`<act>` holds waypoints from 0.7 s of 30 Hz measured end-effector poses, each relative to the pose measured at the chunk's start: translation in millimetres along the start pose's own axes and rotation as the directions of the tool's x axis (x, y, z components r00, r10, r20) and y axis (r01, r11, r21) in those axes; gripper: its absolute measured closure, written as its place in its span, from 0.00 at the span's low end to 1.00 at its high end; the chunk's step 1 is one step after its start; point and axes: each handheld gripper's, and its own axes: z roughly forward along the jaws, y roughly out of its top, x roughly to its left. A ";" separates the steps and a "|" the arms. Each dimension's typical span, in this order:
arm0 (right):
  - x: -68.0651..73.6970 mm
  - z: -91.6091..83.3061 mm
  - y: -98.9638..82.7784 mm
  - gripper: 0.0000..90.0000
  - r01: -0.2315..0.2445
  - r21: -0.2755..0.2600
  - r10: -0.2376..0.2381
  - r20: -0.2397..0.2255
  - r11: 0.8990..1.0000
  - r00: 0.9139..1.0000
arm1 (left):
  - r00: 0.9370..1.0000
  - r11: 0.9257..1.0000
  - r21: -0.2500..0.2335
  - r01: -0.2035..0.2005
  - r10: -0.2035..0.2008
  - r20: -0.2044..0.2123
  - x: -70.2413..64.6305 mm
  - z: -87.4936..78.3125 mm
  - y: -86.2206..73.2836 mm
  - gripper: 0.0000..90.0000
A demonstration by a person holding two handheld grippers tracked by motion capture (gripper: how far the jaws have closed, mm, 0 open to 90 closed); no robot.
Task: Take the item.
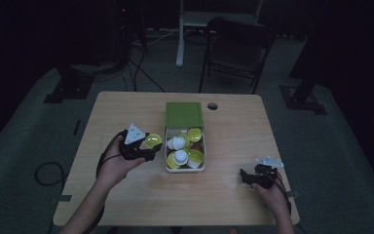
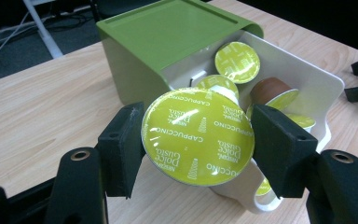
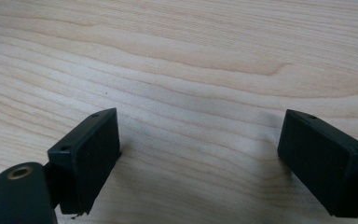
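A yellow-green cappuccino capsule is clamped between the black jaws of my left gripper, its foil lid facing the camera. From above, the left gripper holds that capsule just left of the white drawer of a green-topped box. The drawer holds several capsules, most with yellow-green lids, one brown, some white. My right gripper rests open low over the bare wood at the table's front right, with nothing between its jaws.
The wooden table has a round cable hole near its far edge. A dark folding chair and a white desk leg stand beyond the table. Cables lie on the grey floor at the left.
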 end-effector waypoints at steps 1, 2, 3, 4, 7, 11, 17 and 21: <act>0.0 0.0 0.0 0.14 0.000 0.000 0.000 0.000 1.000 1.000 | 1.000 1.000 -0.003 0.007 -0.007 -0.001 1.3 -0.9 -2.2 0.42; -0.1 0.0 0.0 0.14 0.001 0.000 -0.001 0.000 1.000 1.000 | 1.000 1.000 0.000 0.012 -0.012 0.001 2.2 -1.5 -4.1 0.42; -0.1 0.0 0.0 0.14 0.001 0.000 -0.001 0.000 1.000 1.000 | 1.000 1.000 0.001 0.014 -0.014 -0.003 3.1 -2.0 -6.2 0.42; -0.1 0.0 0.0 0.14 0.001 0.001 -0.001 0.000 1.000 1.000 | 1.000 1.000 0.001 0.019 -0.019 -0.007 3.9 -2.3 -8.2 0.42; -0.1 0.0 0.0 0.14 0.002 0.000 -0.002 0.000 1.000 1.000 | 0.999 0.999 0.002 0.033 -0.033 -0.008 6.7 -3.0 -14.5 0.42; 0.6 -0.2 -0.2 0.14 -0.002 0.000 0.002 0.004 1.000 1.000 | 0.999 0.999 0.003 0.050 -0.050 -0.021 12.1 -4.6 -22.6 0.42; 0.8 -0.2 -0.2 0.14 -0.003 0.000 0.003 0.004 1.000 1.000 | 0.997 0.997 0.007 0.073 -0.072 -0.037 20.3 -6.8 -34.0 0.42; 0.8 -0.2 -0.2 0.14 -0.003 0.000 0.003 0.004 1.000 1.000 | 0.995 0.997 0.009 0.083 -0.083 -0.047 25.5 -7.1 -42.8 0.42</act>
